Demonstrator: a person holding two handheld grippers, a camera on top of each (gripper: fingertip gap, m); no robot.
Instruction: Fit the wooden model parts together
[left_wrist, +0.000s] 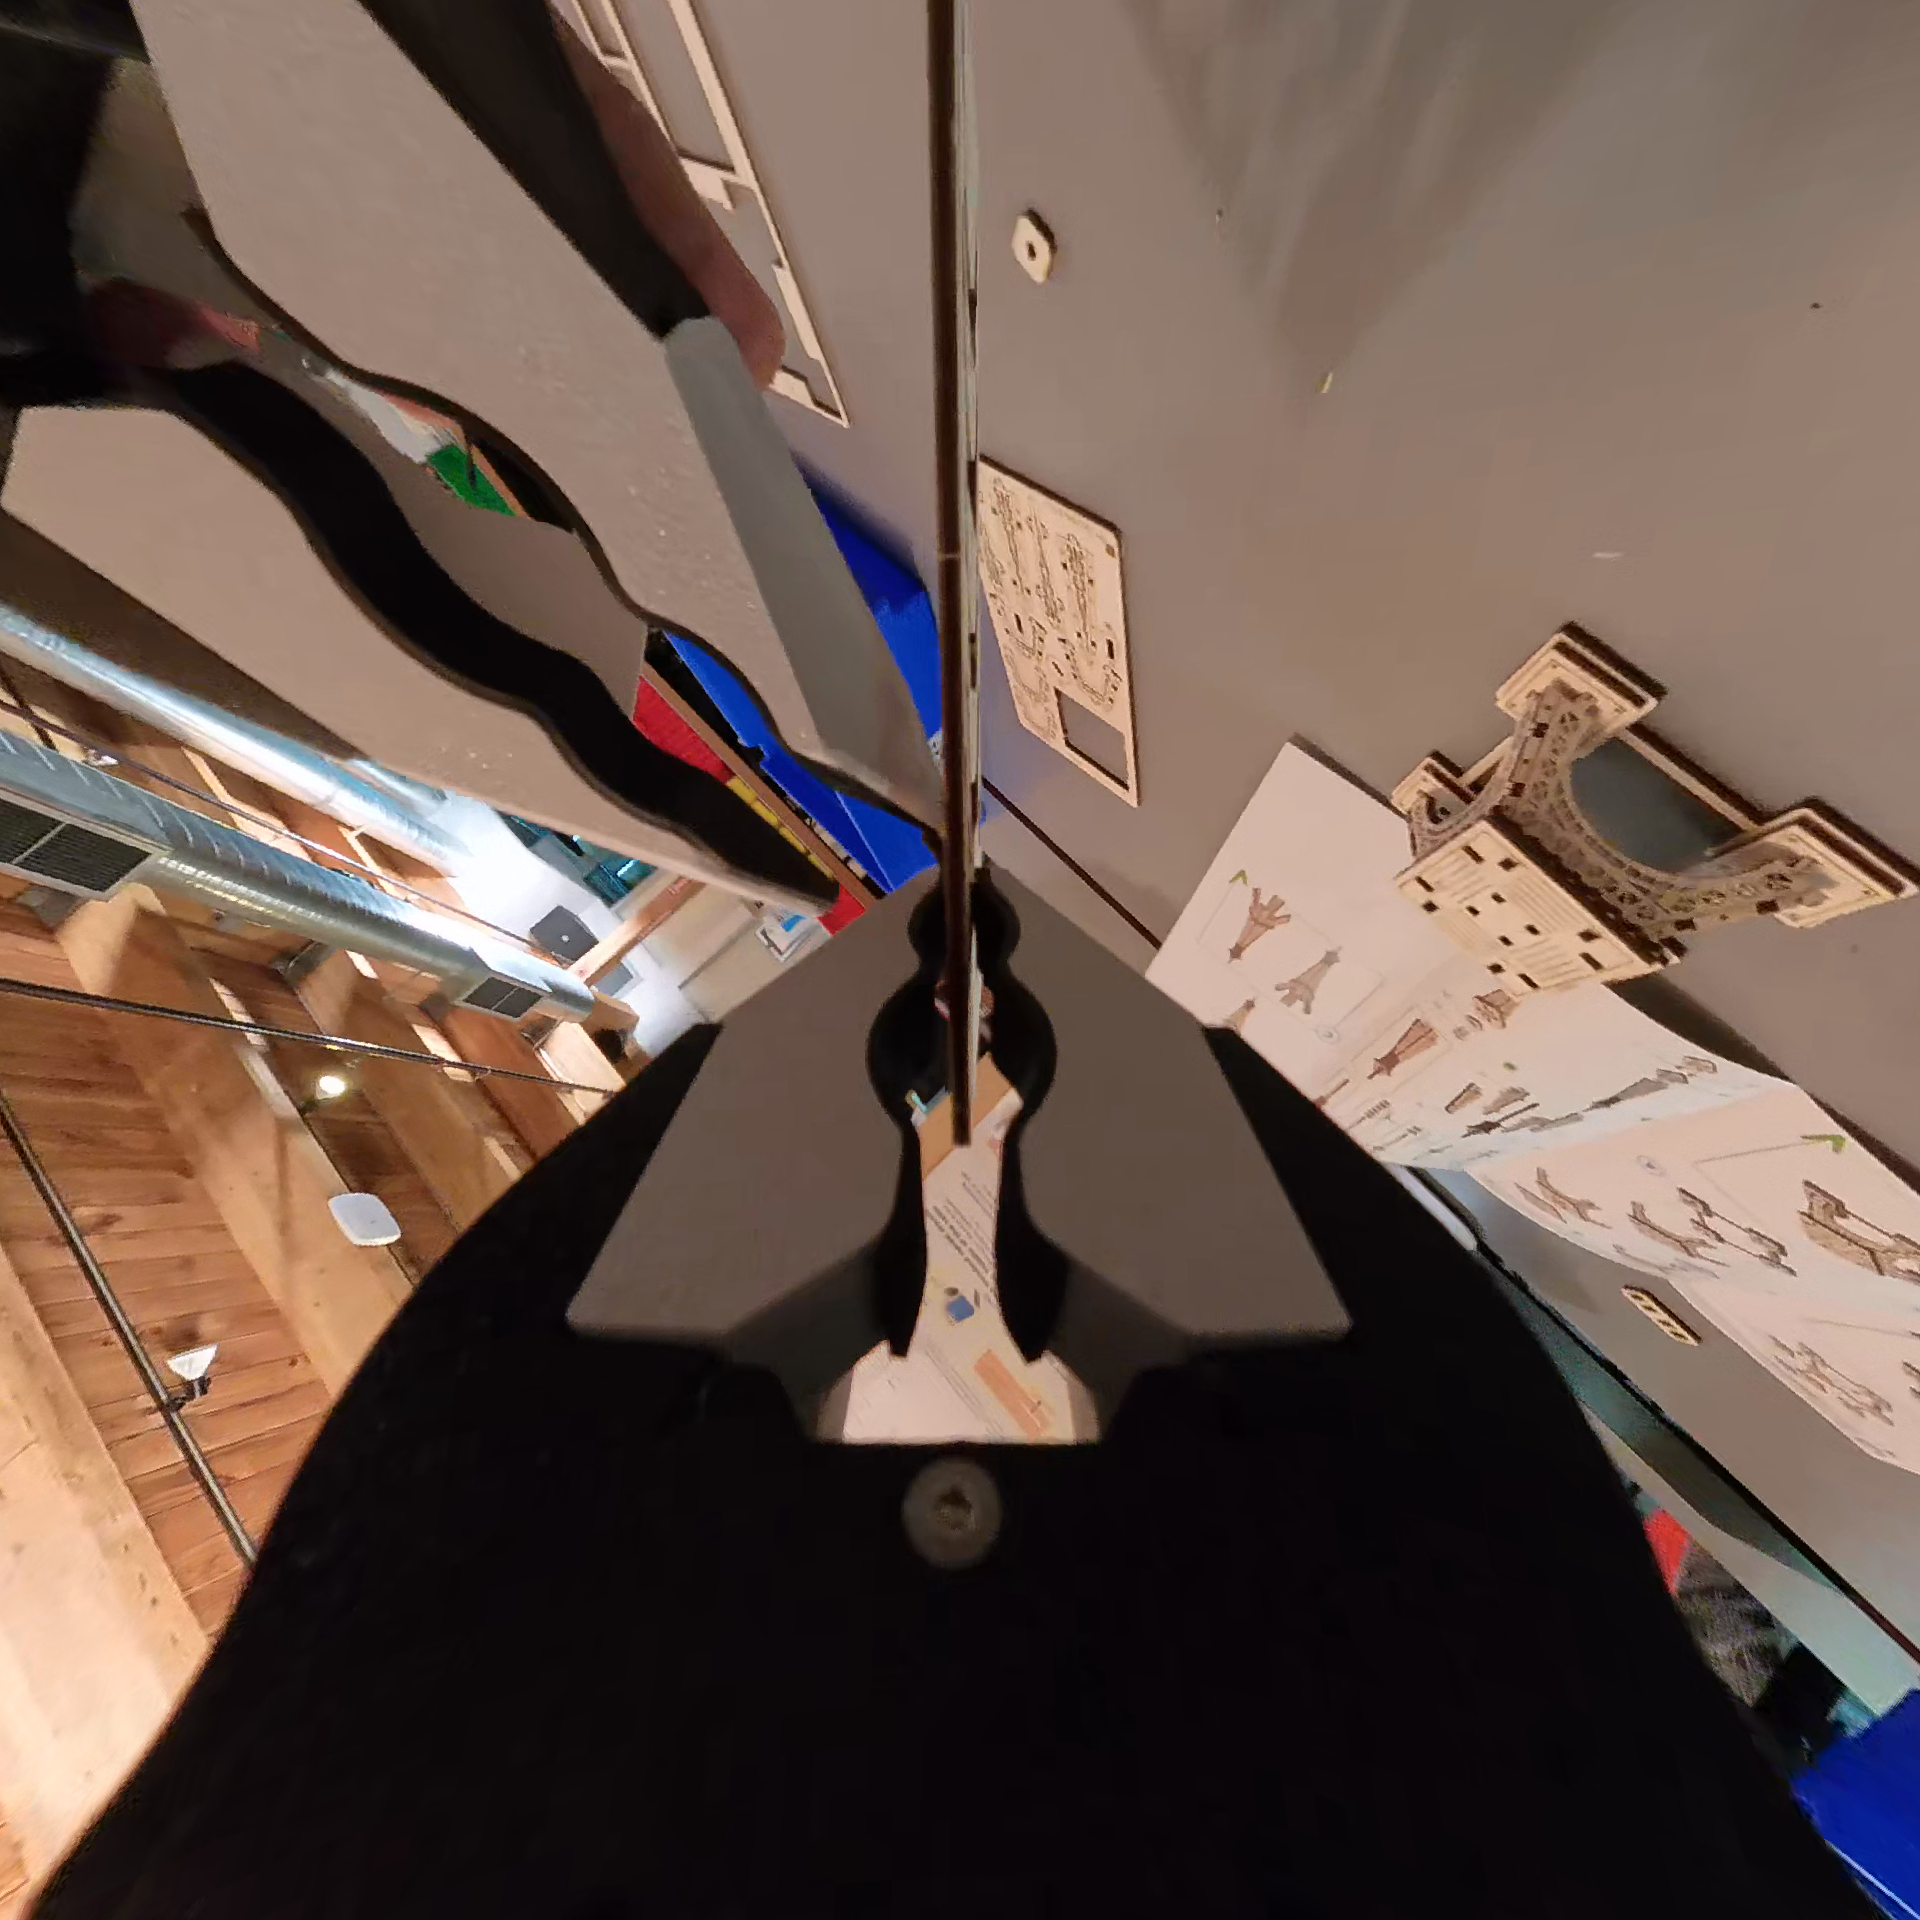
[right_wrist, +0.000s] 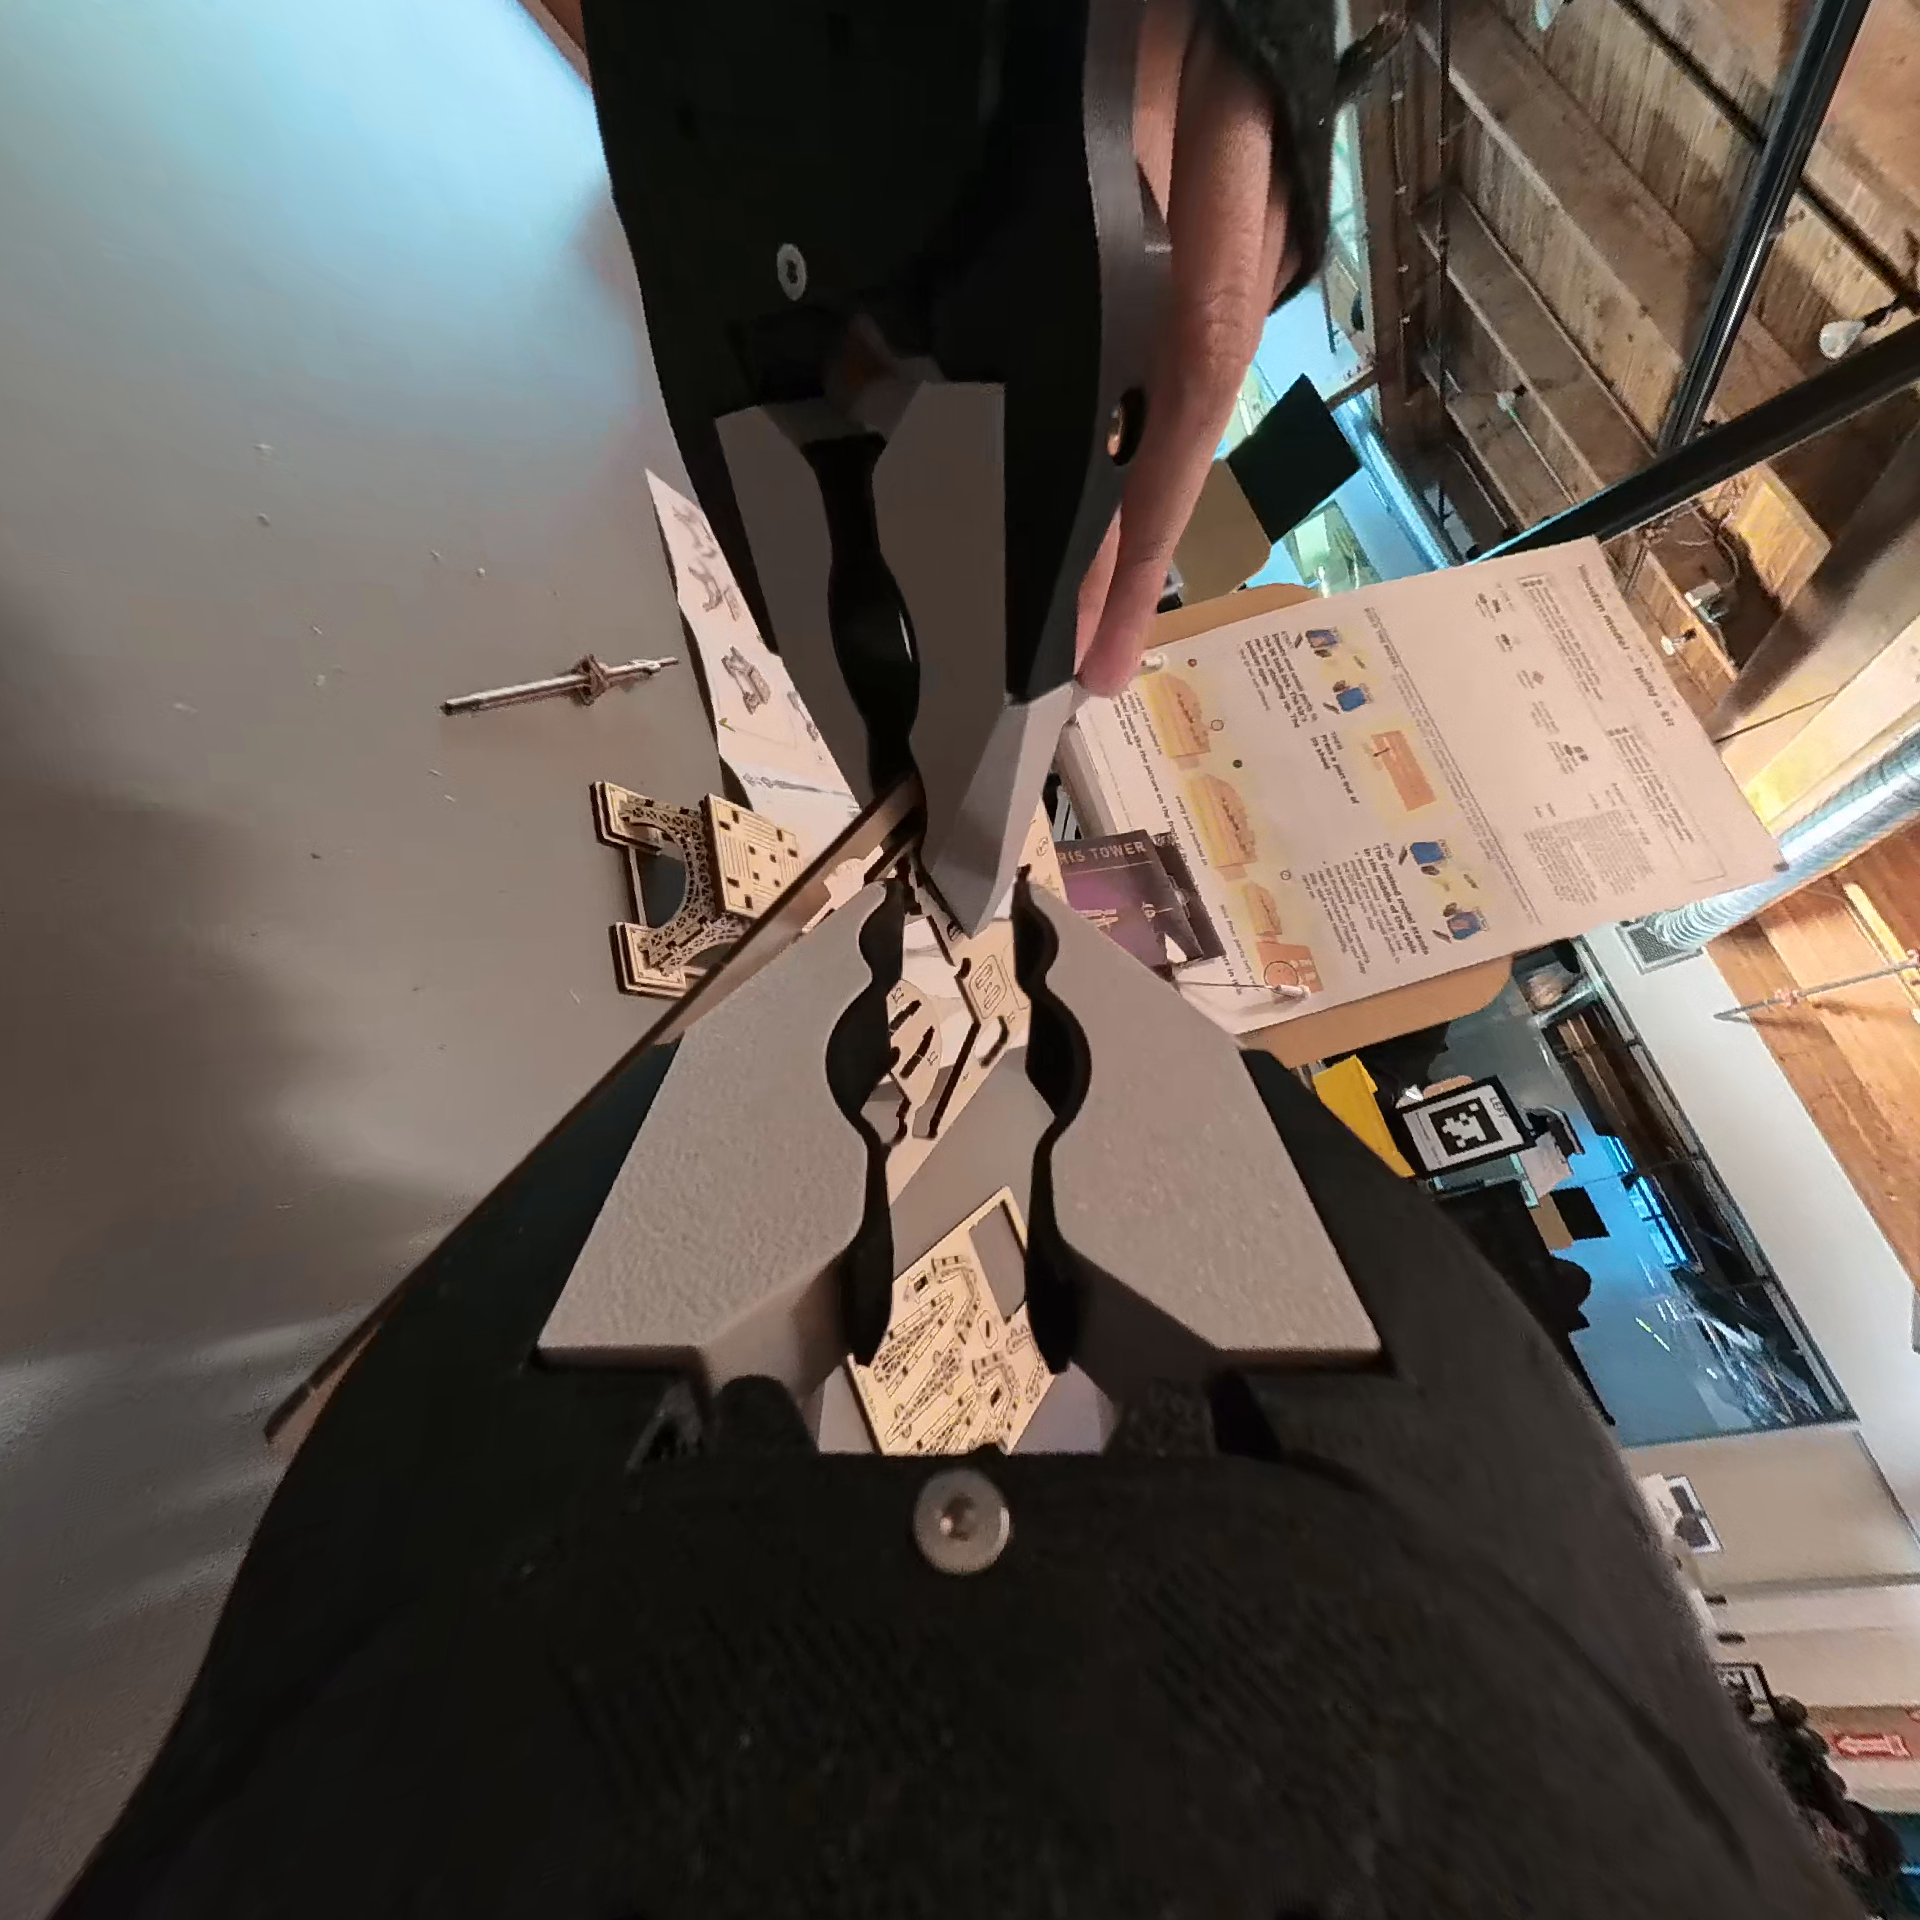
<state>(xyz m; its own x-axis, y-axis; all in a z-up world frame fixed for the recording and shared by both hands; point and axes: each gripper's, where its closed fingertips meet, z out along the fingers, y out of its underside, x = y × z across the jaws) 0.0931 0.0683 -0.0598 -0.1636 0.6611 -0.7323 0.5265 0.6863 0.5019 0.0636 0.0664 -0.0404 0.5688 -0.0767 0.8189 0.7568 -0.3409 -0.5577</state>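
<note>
Left wrist view: grey table (left_wrist: 1455, 312), timber ceiling, ducts (left_wrist: 260, 862)

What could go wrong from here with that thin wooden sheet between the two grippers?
The left gripper pinches the thin wooden sheet only at its lower edge, so it may twist or slip. The right gripper is open with the sheet beside its fingertips; pushing sideways might crack the cut parts. The built tower base lies nearby and could be knocked.

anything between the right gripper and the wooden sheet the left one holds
Nothing visible. The wooden sheet, clamped edge-on in the left gripper, runs just beside the open right gripper; only the left gripper's own fingertip crowds its mouth.
</note>
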